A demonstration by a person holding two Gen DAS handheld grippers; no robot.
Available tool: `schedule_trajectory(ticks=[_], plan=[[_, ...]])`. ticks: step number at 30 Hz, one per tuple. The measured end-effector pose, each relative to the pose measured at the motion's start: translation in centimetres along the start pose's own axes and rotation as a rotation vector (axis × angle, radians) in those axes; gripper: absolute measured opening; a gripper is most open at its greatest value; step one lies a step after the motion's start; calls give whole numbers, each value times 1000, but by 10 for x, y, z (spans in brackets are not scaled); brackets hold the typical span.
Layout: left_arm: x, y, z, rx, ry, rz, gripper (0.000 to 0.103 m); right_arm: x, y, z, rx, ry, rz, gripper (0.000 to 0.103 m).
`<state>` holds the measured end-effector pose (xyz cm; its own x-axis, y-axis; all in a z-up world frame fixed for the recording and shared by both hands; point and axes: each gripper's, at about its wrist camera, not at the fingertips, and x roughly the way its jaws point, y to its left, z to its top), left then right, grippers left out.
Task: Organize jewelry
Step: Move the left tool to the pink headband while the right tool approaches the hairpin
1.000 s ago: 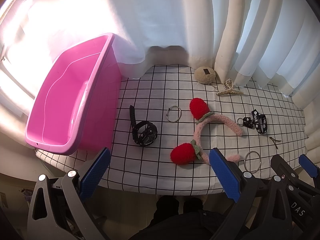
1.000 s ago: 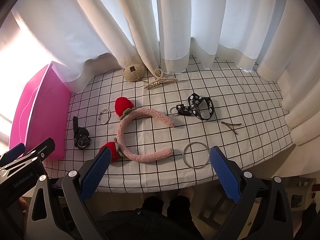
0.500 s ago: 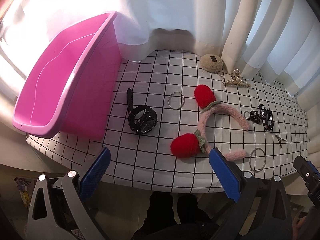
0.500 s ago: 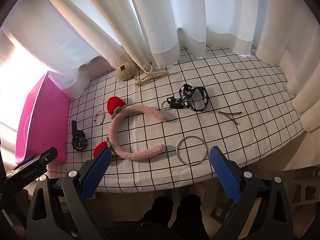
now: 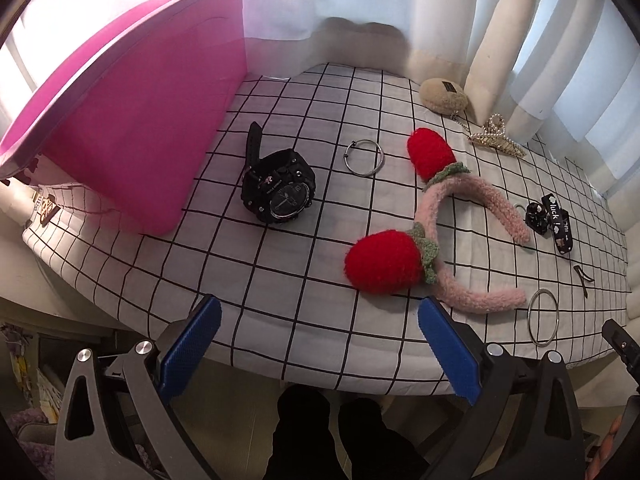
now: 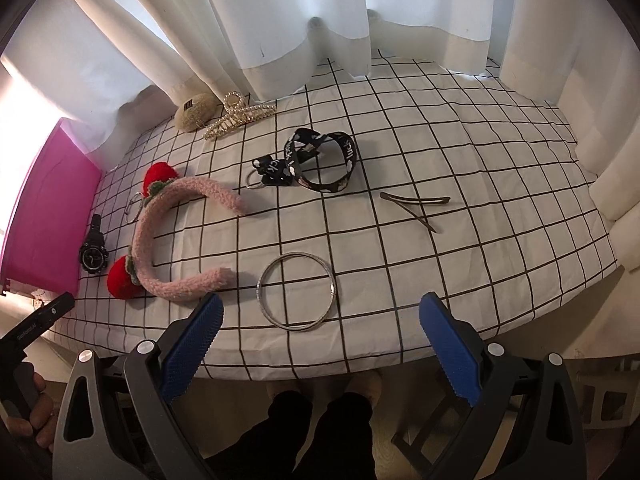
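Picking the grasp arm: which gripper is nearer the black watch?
Left. The left gripper hovers open at the table's near edge with the black watch just ahead of it. The right gripper is further along that edge; the watch lies far to its left.

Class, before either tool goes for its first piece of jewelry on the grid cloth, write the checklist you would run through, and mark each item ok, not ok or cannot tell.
1. Left tool open and holding nothing: ok.
2. Right tool open and holding nothing: ok.
3. Pink bin on the table at the left, nothing lying over its rim: ok. Whether it already has anything inside: cannot tell.
4. Black watch lies apart from the bin and the small metal ring: ok.
5. Large metal ring lies flat just ahead of the right tool, clear of the strawberry headband: ok.
6. Any jewelry already sorted: not ok, all of it is on the cloth.
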<state>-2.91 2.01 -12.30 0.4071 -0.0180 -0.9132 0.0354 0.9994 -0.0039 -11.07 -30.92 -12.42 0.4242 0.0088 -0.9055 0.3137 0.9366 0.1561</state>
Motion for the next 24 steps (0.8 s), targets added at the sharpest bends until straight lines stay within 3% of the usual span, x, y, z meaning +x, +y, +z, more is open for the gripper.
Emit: schedule_trajectory(ticks=[13,24], plan=[[27,-39,-5,-72,-33,8,97,56,-62,35,-71,-23,-66,94],[54,-67,6,-103,-43,18,97,86,-75,44,-115,-24,-27,94]])
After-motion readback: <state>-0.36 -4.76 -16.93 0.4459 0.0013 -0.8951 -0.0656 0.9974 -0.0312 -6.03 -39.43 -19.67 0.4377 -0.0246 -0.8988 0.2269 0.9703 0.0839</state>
